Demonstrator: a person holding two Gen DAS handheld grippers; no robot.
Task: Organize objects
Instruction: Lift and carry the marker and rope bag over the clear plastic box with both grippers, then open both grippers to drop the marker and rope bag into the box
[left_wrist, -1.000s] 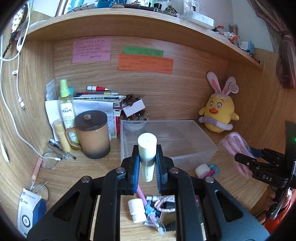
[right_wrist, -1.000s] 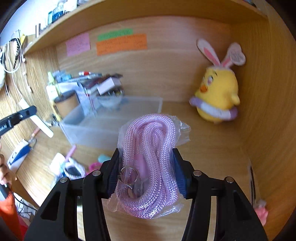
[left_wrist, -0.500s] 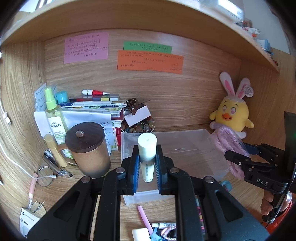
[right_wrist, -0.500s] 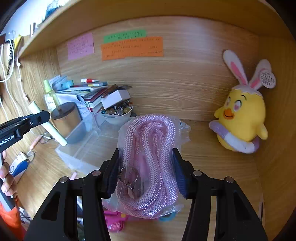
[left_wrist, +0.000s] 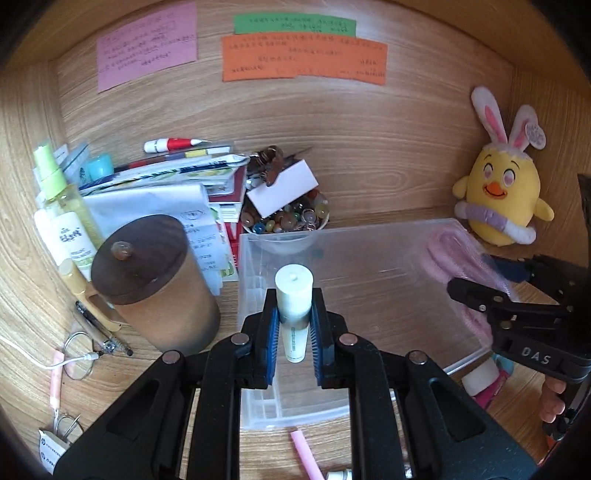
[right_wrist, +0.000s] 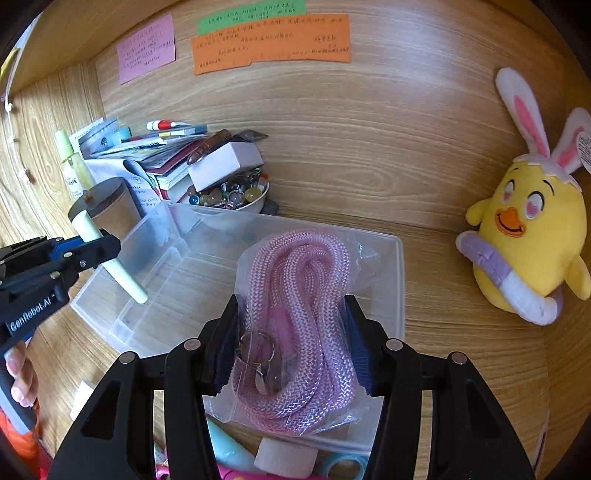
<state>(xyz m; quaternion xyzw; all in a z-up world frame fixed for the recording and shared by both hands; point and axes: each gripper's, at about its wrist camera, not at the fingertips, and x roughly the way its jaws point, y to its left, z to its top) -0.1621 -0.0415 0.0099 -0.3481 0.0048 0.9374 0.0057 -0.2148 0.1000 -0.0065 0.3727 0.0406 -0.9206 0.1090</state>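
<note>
My left gripper is shut on a pale cream tube and holds it over the left part of a clear plastic bin. The tube also shows in the right wrist view, tilted above the bin's left side. My right gripper is shut on a bagged coil of pink rope with a metal key ring, held over the bin near its front right. The rope and right gripper also show in the left wrist view.
A brown lidded mug, a spray bottle, stacked papers and a bowl of marbles stand left and behind the bin. A yellow plush chick sits right. Small items lie in front of the bin.
Both grippers moved forward toward the back wall with their loads. The tube and the bagged rope now hang over the clear bin instead of in front of it.
</note>
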